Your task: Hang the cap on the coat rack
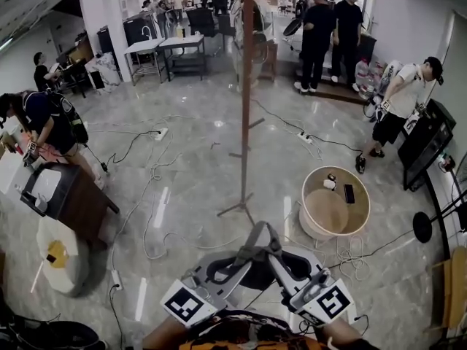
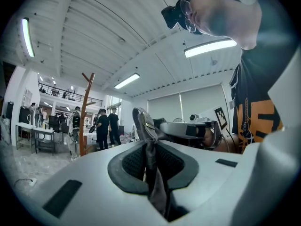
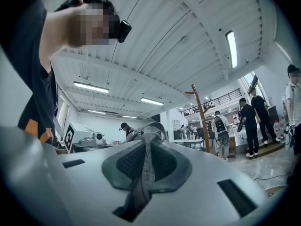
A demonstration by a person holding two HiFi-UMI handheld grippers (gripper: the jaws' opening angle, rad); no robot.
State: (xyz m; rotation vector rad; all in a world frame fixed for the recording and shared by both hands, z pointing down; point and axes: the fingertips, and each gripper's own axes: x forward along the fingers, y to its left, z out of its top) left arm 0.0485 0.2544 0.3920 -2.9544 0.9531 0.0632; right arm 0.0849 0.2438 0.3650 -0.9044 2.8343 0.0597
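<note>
Carry step, by the look: left gripper point(image 2: 148, 161) and right gripper point(image 3: 146, 163) both pinch the grey fabric cap point(image 1: 257, 248), held low between them, well apart from the tall brown wooden coat rack point(image 1: 246, 86) (pegs point(image 1: 256, 124) along its pole); next, approach and raise it.

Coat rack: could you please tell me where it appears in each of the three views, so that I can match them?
Head view: centre; the coat rack runs from the floor to the top edge, beyond the cap.
Left gripper view: left side, brown with a forked top.
Right gripper view: right of centre, a brown pole.
Shared landmark: two people in black standing to its right in every view.
</note>
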